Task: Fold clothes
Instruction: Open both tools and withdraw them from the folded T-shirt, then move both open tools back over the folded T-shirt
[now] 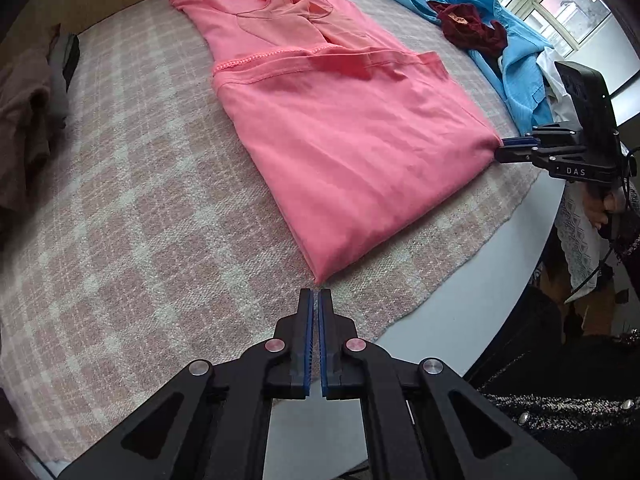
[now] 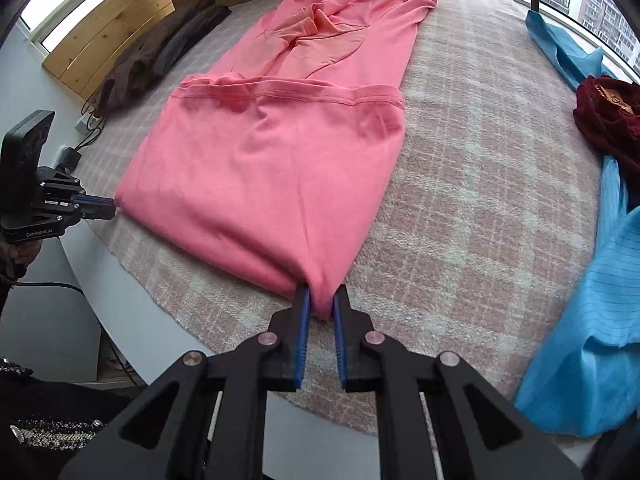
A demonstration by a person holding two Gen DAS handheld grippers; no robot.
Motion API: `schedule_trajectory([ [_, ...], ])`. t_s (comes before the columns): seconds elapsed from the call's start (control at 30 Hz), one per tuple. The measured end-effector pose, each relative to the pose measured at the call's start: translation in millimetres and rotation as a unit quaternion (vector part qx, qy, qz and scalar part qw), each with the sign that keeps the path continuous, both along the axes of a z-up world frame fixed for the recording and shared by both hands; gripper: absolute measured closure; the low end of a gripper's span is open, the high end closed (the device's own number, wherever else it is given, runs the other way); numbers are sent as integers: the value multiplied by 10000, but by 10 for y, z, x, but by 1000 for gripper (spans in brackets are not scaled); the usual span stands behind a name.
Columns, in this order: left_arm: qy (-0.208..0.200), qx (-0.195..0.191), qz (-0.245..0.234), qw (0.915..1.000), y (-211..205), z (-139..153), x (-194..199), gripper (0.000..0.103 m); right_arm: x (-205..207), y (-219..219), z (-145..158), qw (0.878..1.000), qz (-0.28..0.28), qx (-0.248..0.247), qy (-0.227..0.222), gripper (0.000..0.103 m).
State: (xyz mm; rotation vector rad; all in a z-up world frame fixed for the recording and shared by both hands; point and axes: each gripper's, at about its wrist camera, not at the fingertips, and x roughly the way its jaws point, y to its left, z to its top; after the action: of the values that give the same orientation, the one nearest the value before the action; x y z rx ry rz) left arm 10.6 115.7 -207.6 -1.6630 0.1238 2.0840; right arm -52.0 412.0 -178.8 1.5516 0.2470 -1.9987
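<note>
A: What's biggest here?

B: A pink-and-cream checked woven cloth (image 1: 132, 184) spread over a pale round table (image 1: 460, 300). On it lies the coral-pink cotton garment (image 2: 260, 168), folded once, its hem doubled back across the middle.

A: And round it?

B: A bright blue ribbed garment (image 2: 592, 340) along the right edge with a dark red velvet piece (image 2: 604, 116) on it; brown clothes (image 2: 160, 52) heaped far left.

A: The grippers?

B: The right gripper (image 2: 321, 300) is clamped on the garment's near right corner, pink fabric bunched between the blue pads. The left gripper (image 1: 315, 300) has its jaws together, empty, just short of the near left corner.
</note>
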Motion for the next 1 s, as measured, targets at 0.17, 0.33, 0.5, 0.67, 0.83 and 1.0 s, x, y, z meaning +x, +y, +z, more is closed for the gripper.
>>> schedule_trajectory([
  [0.17, 421, -59, 72, 9991, -136, 322, -50, 101, -110, 251, 399, 9975, -372, -476, 359, 85],
  [0.33, 760, 467, 31, 9960, 107, 436, -571, 101, -495, -77, 405, 9948, -194, -679, 729, 85],
  [0.5, 684, 585, 228, 9957, 483, 102, -1242, 91, -941, -460, 82, 9964, -239, -527, 624, 85],
  [0.67, 520, 480, 649, 9954, 236, 199, -1469, 99, -1067, -146, 219, 9904, -1048, -904, -30, 85],
  [0.83, 1428, 585, 545, 9865, -94, 1101, -1496, 91, -936, 148, 1309, 9788, -1241, -1535, 551, 81],
  [1.0, 2090, 368, 670, 9749, -368, 1733, -1936, 84, -1124, 114, 2454, 9675, -861, -1601, 1756, 66],
])
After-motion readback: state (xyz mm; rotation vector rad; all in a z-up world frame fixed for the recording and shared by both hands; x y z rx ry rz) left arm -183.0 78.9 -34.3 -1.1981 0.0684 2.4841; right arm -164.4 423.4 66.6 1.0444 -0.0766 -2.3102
